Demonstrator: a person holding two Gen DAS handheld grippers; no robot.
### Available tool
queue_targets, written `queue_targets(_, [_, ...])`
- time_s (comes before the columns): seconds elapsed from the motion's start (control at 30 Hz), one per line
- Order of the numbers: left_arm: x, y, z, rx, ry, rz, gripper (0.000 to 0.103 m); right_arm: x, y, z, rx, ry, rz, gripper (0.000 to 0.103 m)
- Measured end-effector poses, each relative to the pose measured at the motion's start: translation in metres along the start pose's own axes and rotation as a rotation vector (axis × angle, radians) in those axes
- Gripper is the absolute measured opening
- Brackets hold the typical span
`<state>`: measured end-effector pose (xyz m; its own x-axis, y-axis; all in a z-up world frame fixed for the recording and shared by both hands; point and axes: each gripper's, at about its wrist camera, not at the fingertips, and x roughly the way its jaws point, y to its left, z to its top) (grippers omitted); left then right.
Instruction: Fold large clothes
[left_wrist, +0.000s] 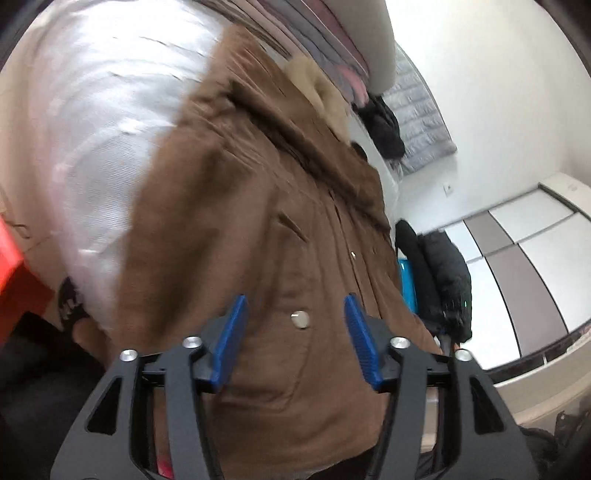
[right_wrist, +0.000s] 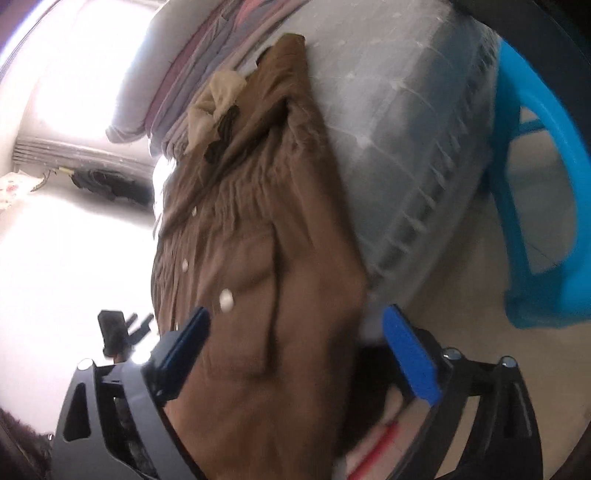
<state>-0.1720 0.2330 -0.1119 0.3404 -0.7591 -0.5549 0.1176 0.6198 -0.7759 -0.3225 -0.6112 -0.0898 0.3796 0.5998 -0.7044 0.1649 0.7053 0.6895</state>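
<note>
A: Left wrist view?
B: The brown coat (left_wrist: 266, 229) lies on the white mattress (left_wrist: 92, 122), silver snap buttons down the front, pale fur (left_wrist: 317, 85) at the collar. The left gripper (left_wrist: 295, 325) is spread above it, pinching nothing

A: Right wrist view?
B: Same coat (right_wrist: 258, 258), creased and blurred; the right gripper (right_wrist: 295, 339) gapes wide, cloth between its pads, unpinched. No readable writing
</note>
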Motion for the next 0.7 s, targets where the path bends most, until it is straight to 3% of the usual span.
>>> queue_targets(0.17, [-0.045, 0.041, -0.007, -0.151, -0.083, 0.025, 0.066, 0.010, -0.018, -0.025, 0.054, 0.116, 0.110, 0.091])
queue_targets(0.27, [-0.056, 0.063, -0.020, -0.241, -0.097, 0.047, 0.073, 0.019, -0.018, -0.035, 0.078, 0.127, 0.207, 0.091])
queue_targets(0.37, [-0.048, 0.082, -0.030, -0.305, -0.101, 0.102, 0.077, 0.029, -0.019, -0.041, 0.098, 0.147, 0.254, 0.091])
queue_targets(0.6, [0.008, 0.121, -0.044, -0.393, -0.039, 0.058, 0.077, 0.023, -0.011, -0.047, 0.100, 0.120, 0.318, 0.091])
queue_targets(0.7, [0.025, 0.120, -0.048, -0.383, -0.025, 0.007, 0.078, 0.024, -0.002, -0.043, 0.097, 0.114, 0.321, 0.091])
